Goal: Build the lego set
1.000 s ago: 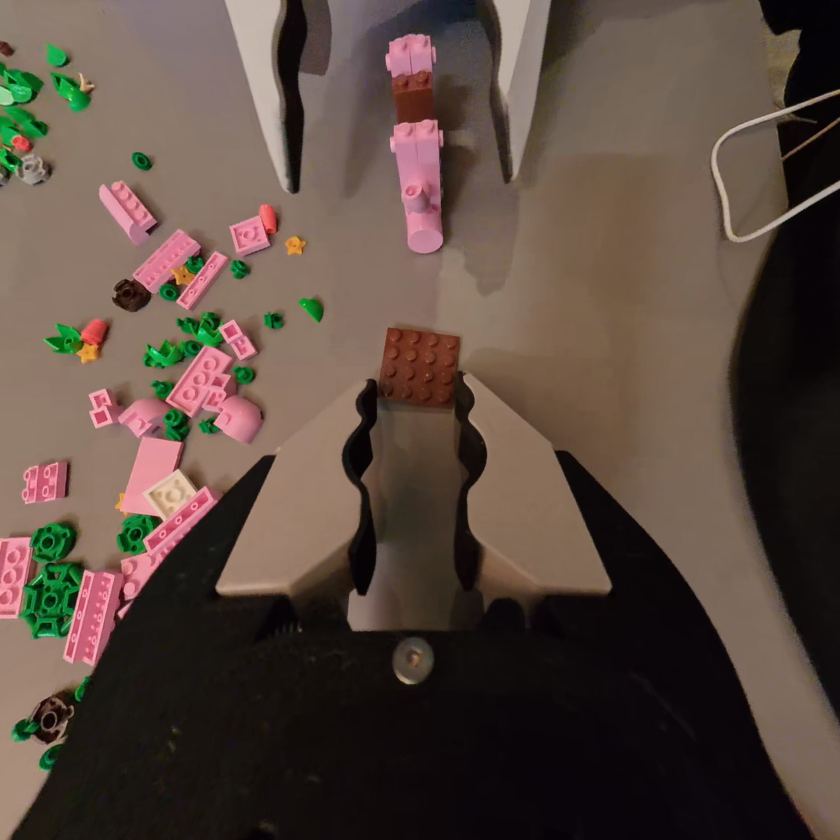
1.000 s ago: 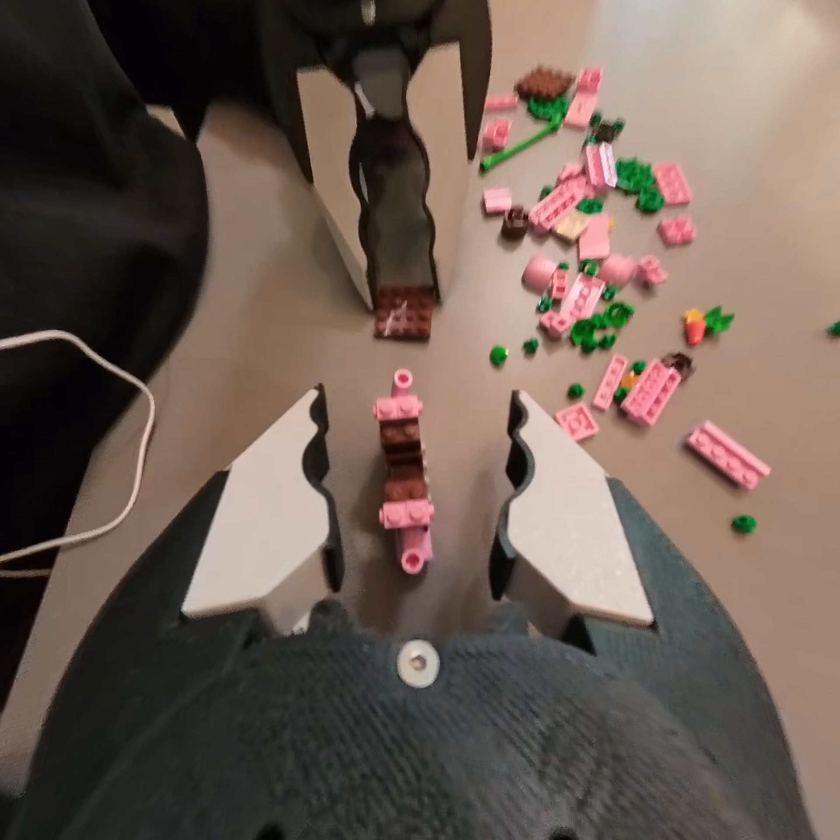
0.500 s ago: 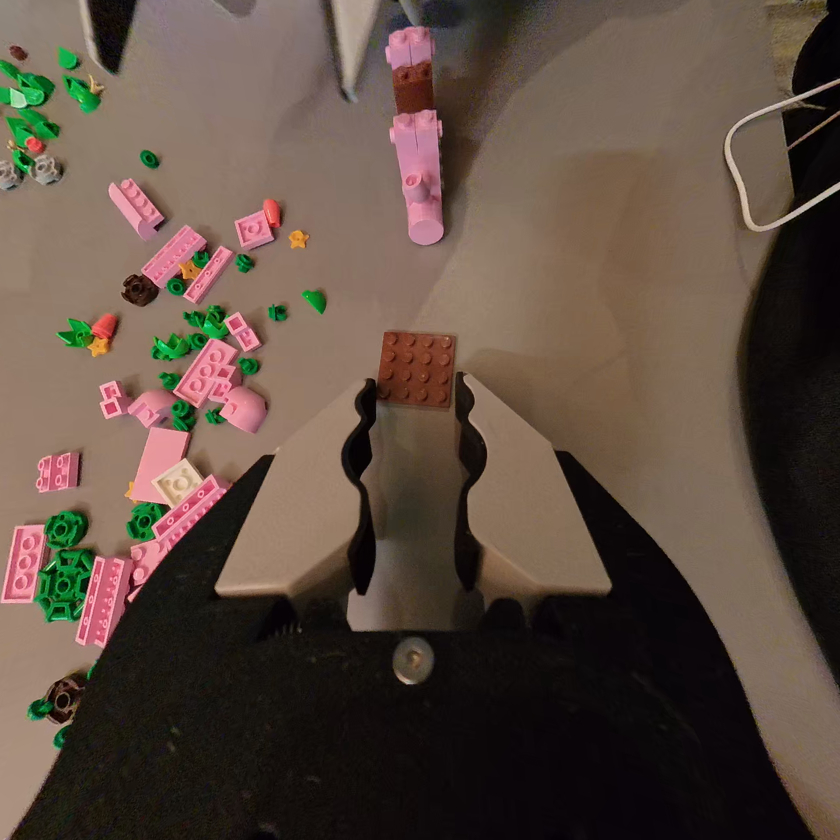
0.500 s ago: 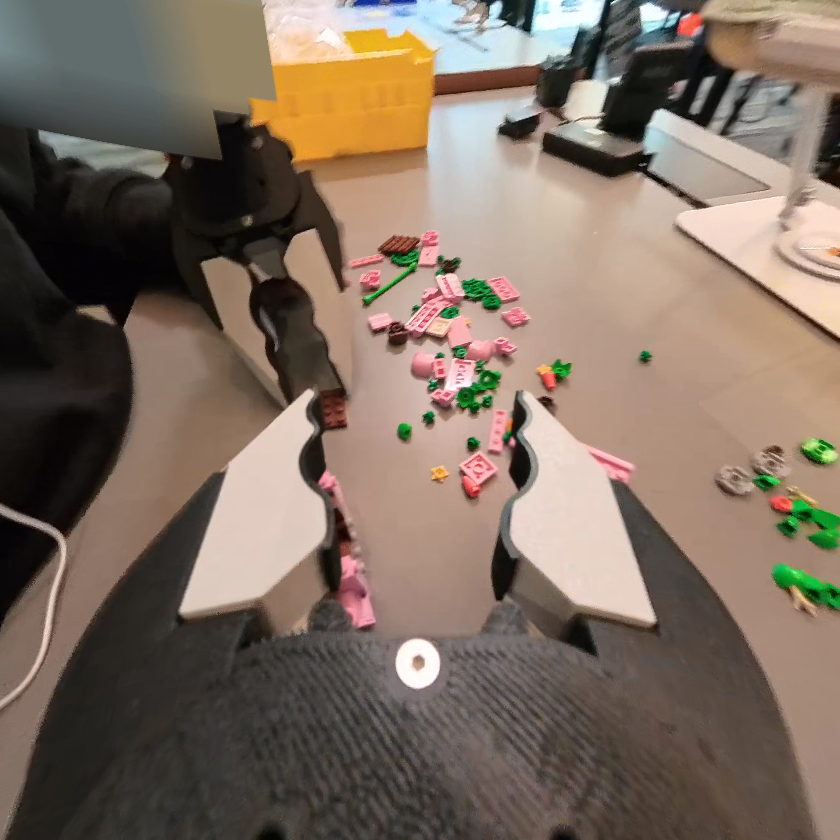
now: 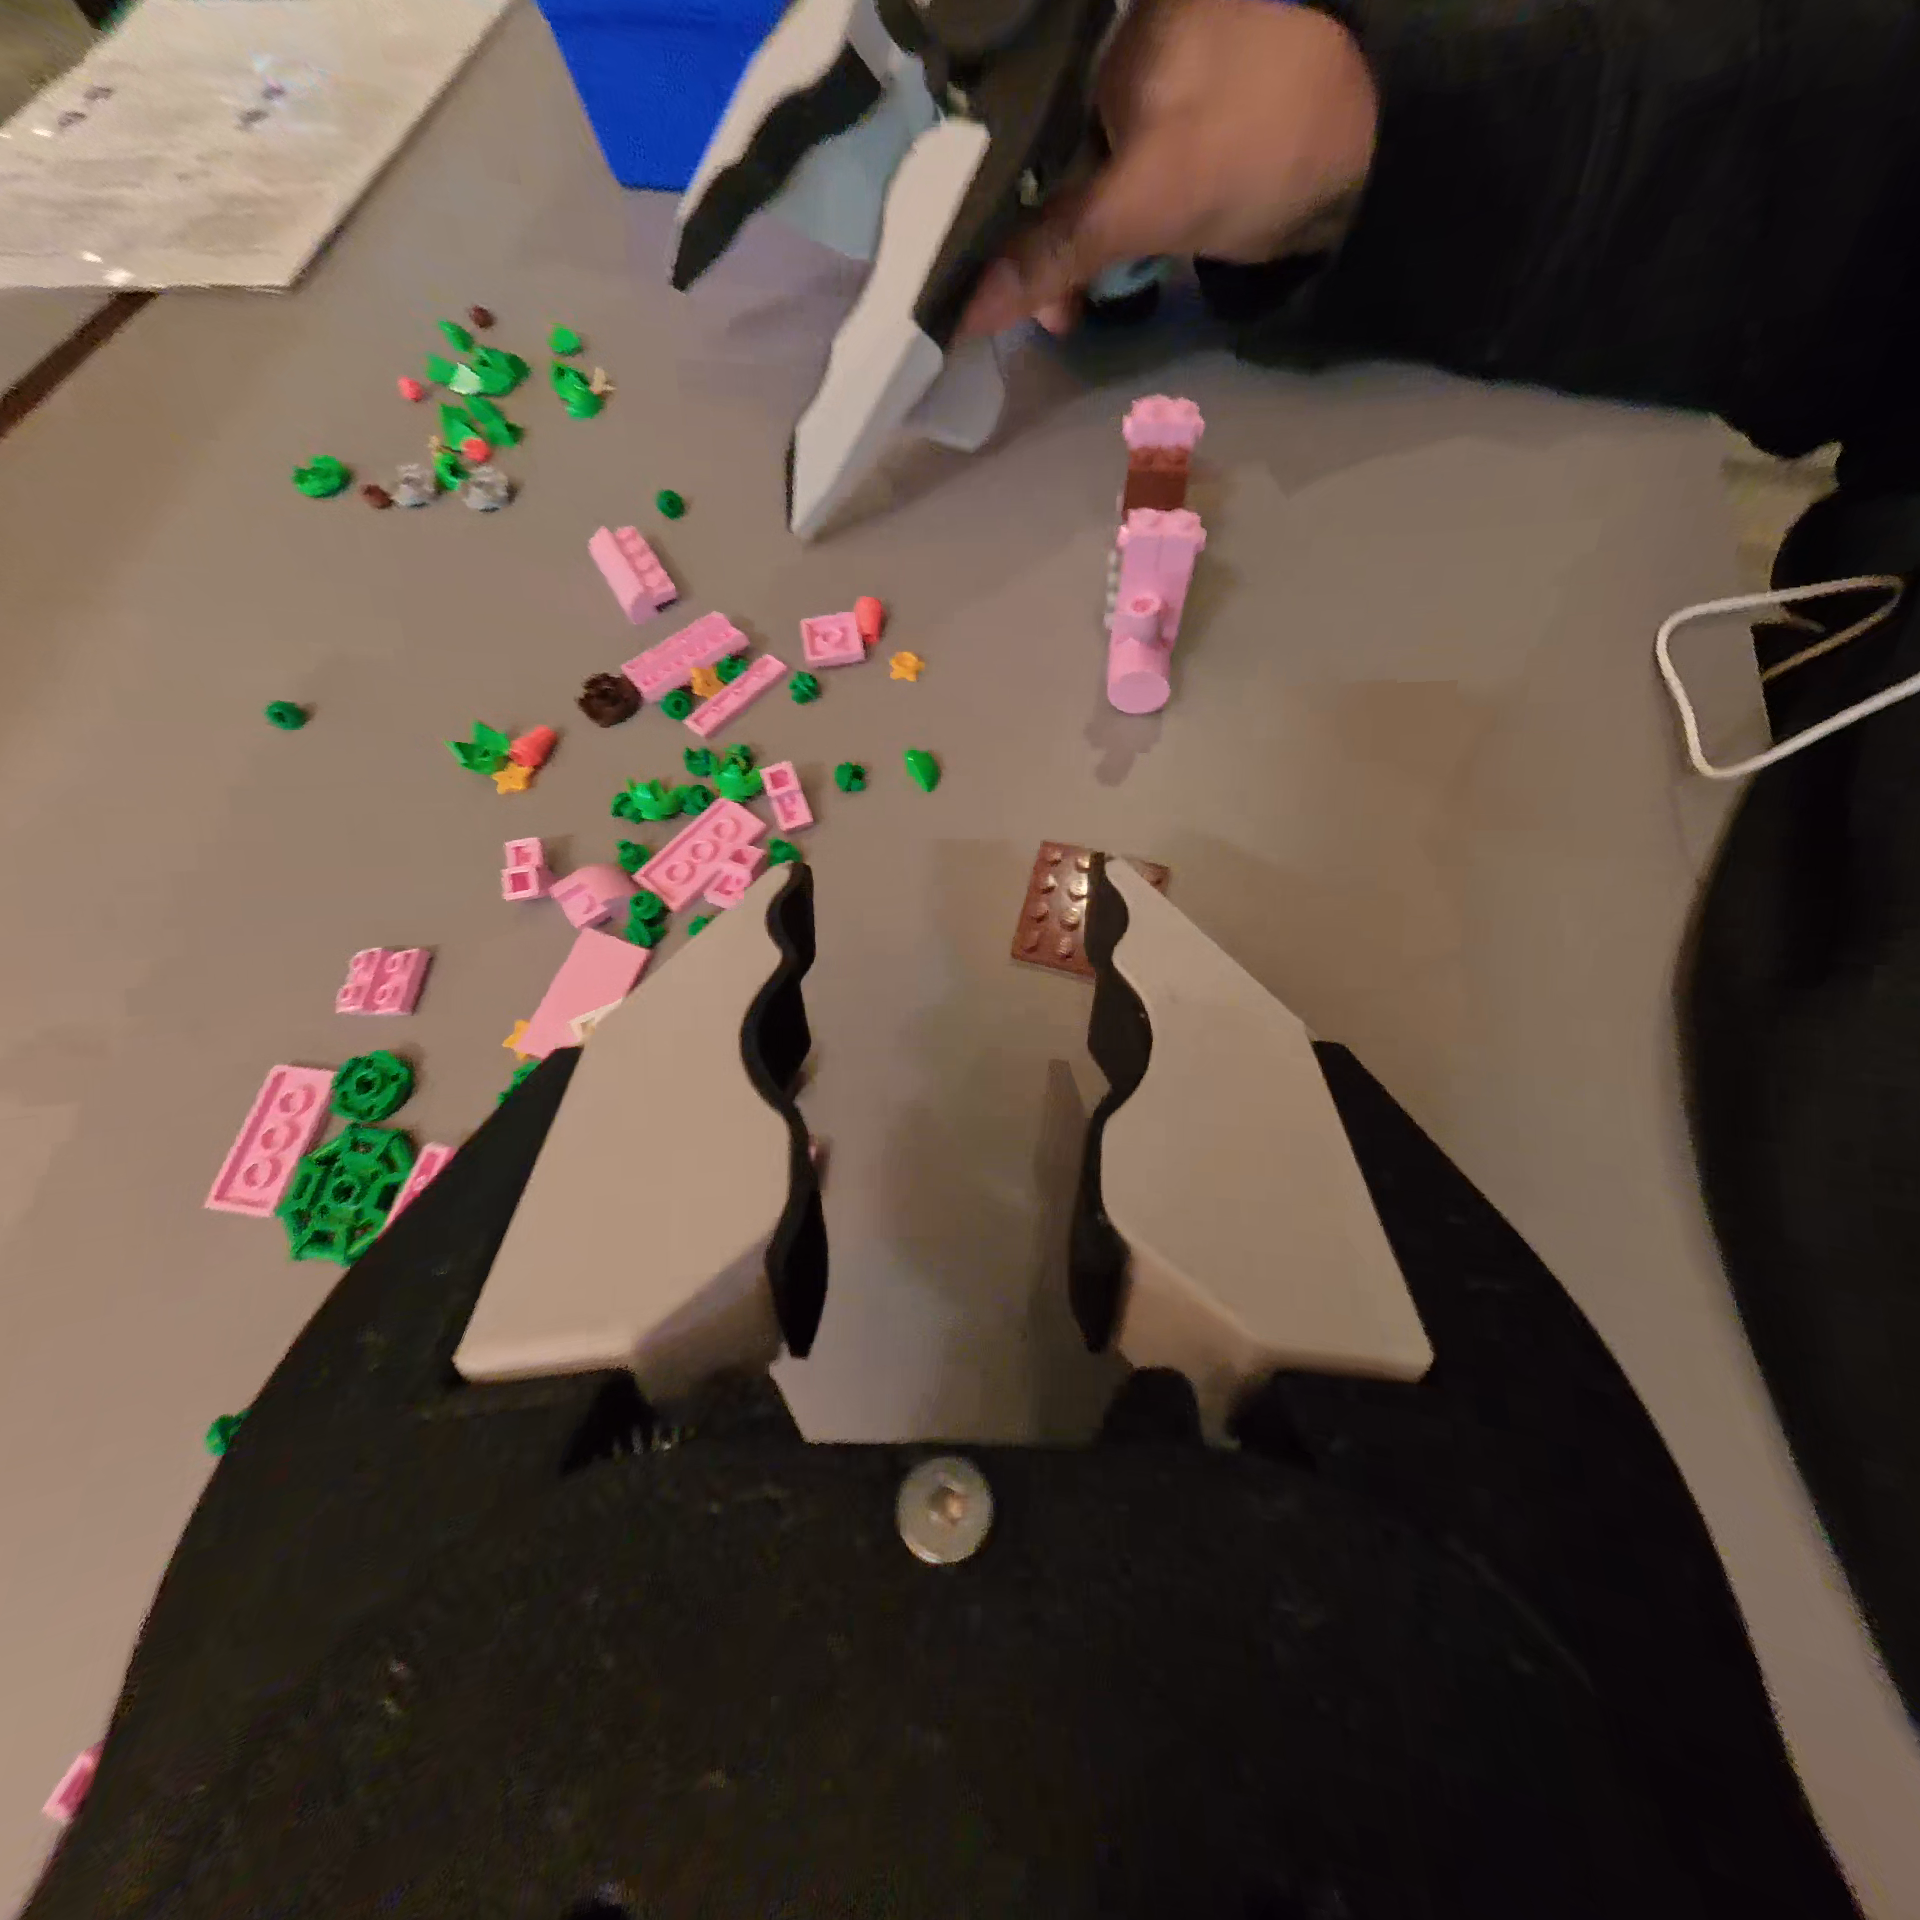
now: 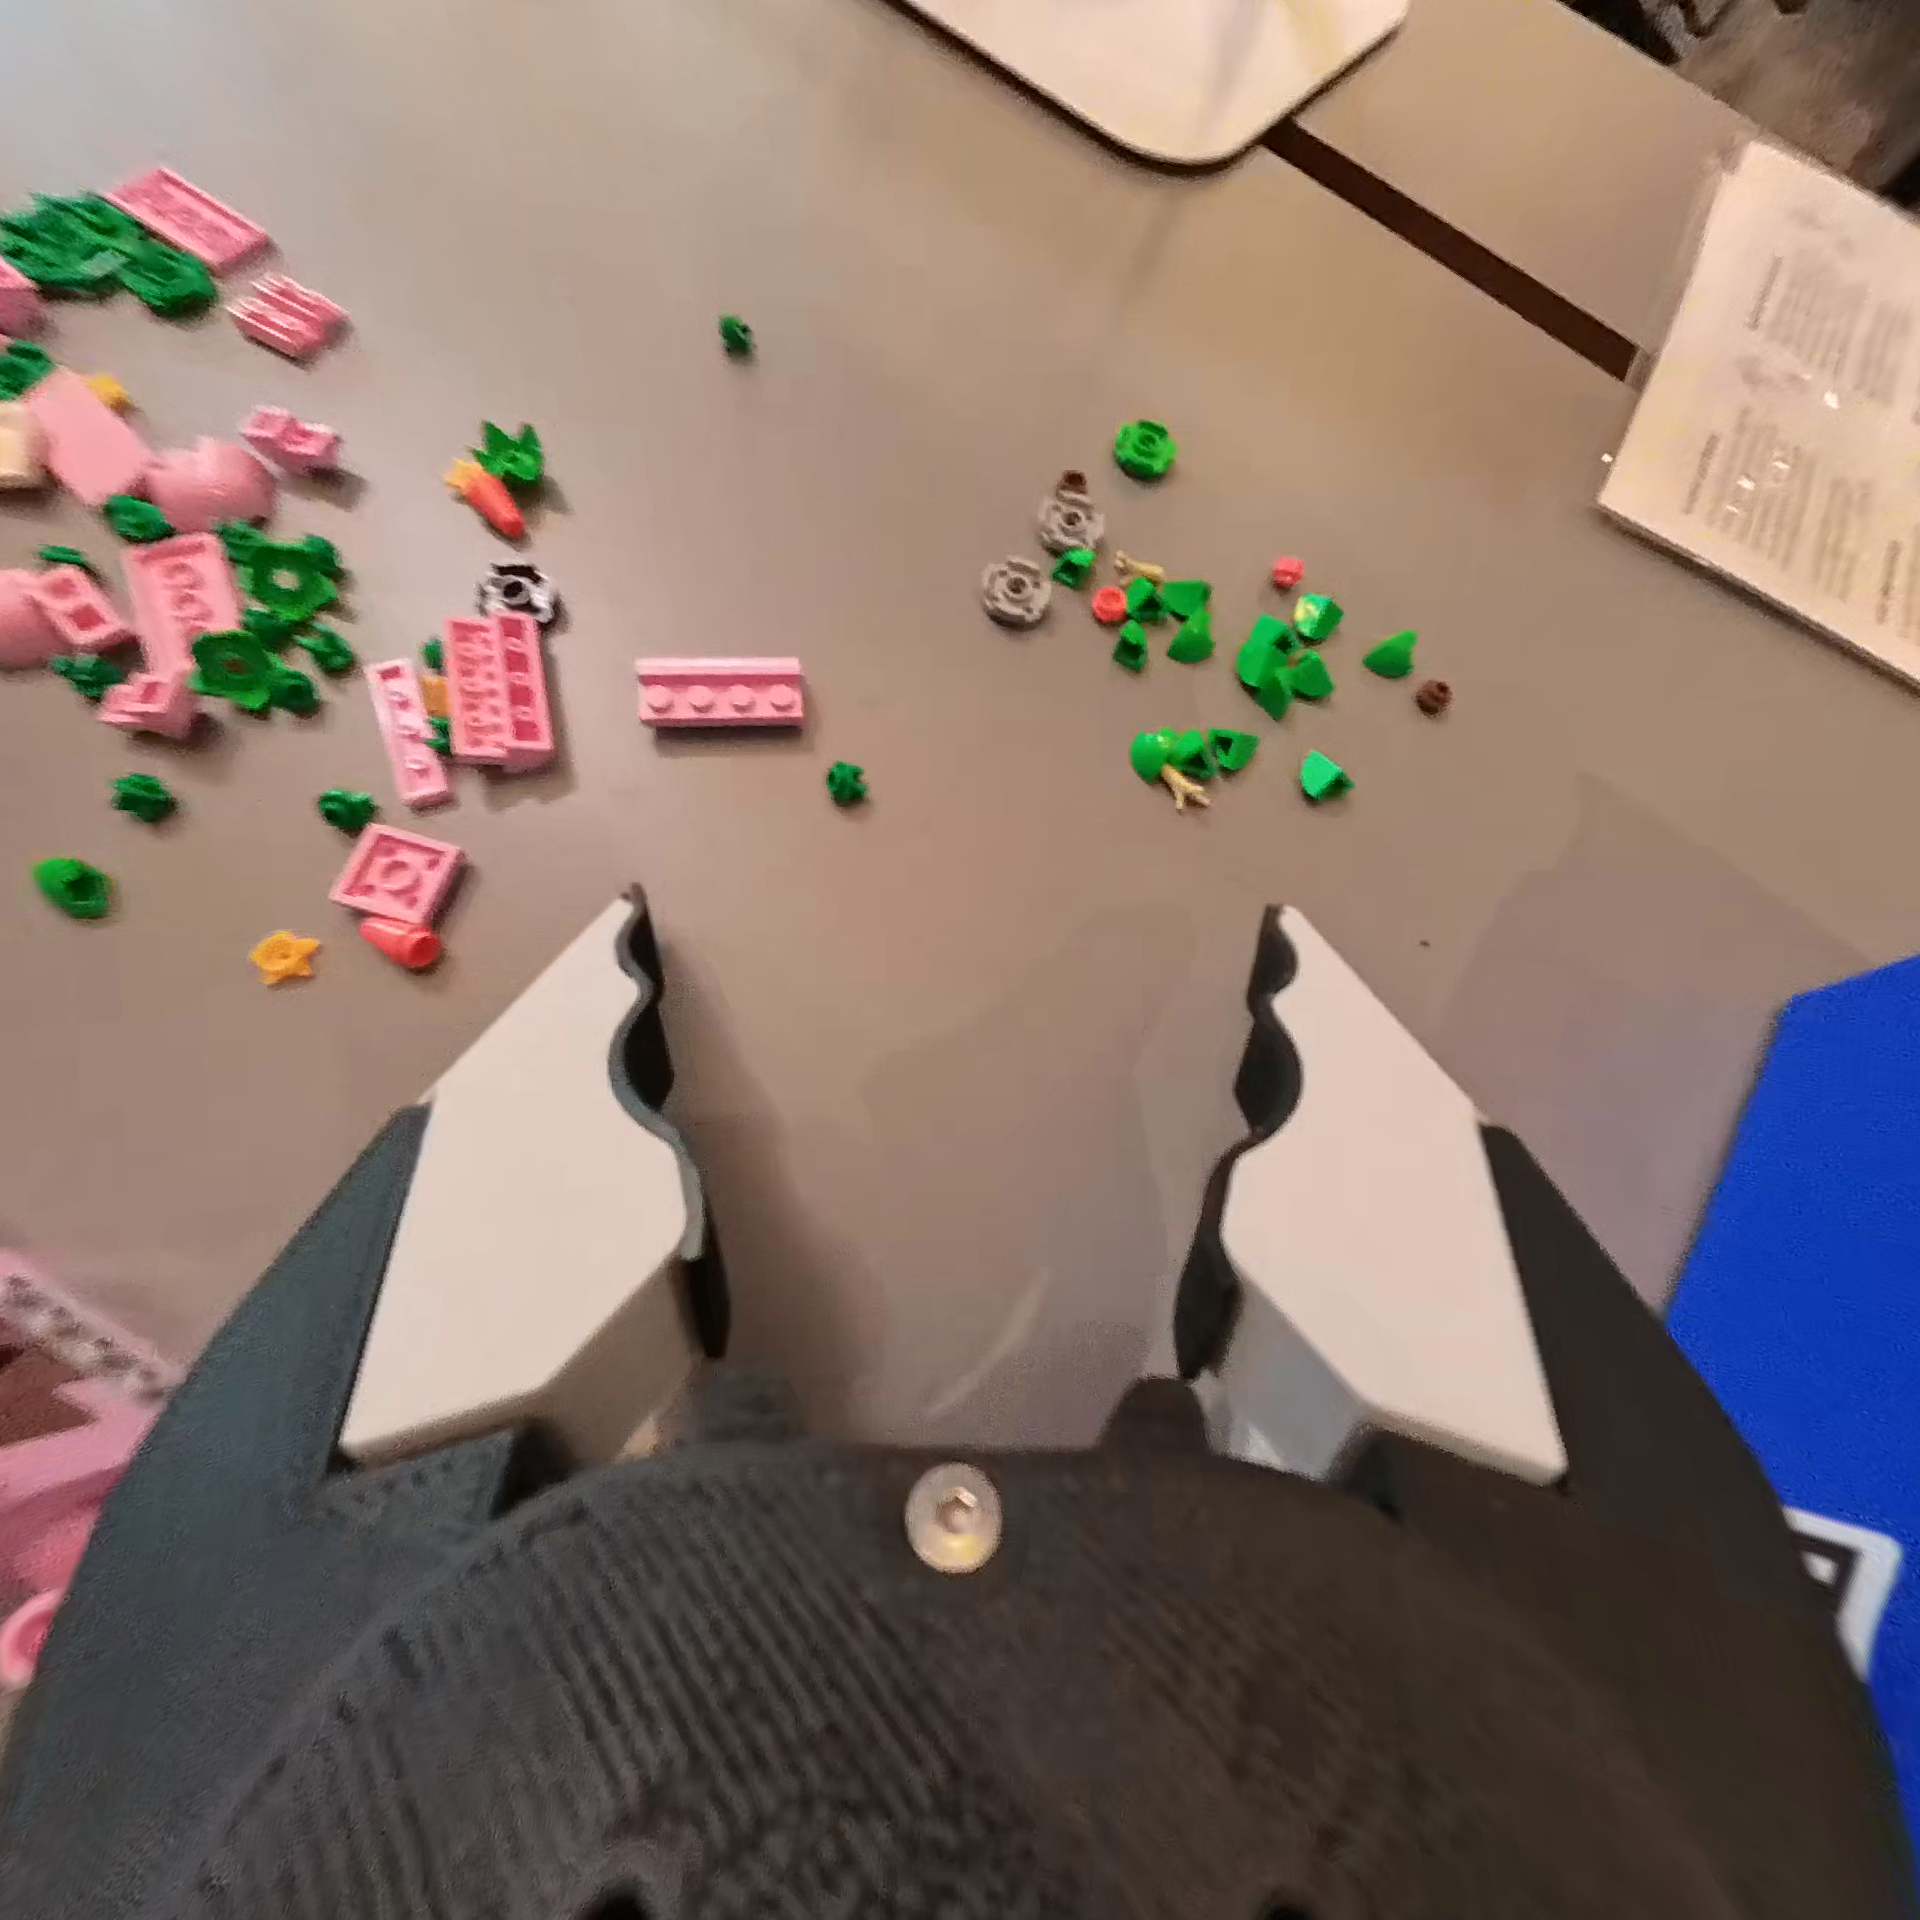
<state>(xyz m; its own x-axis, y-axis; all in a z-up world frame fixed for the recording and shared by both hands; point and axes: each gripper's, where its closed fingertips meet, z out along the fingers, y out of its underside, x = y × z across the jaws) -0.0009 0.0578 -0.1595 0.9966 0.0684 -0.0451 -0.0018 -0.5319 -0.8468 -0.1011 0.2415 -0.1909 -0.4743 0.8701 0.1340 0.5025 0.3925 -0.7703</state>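
Observation:
My left gripper is open and empty, low over the grey table. A brown square plate lies flat on the table at its right fingertip, partly hidden behind that finger. A pink and brown assembly lies on its side farther ahead; its blurred edge also shows in the right wrist view. My right gripper is open and empty above bare table, with a pink four-stud brick ahead of it. It also shows in the left wrist view, held by a hand.
Loose pink and green pieces are scattered to the left of my left gripper. Small green and grey pieces lie ahead right of my right gripper. A printed sheet, a blue box and a white cable lie nearby. It is some 4 centimetres from my left tips to the brown square plate.
My left gripper has opened and let go of the brown plate, which now lies on the table. My right gripper has swung away from the pink and brown assembly toward the loose pieces.

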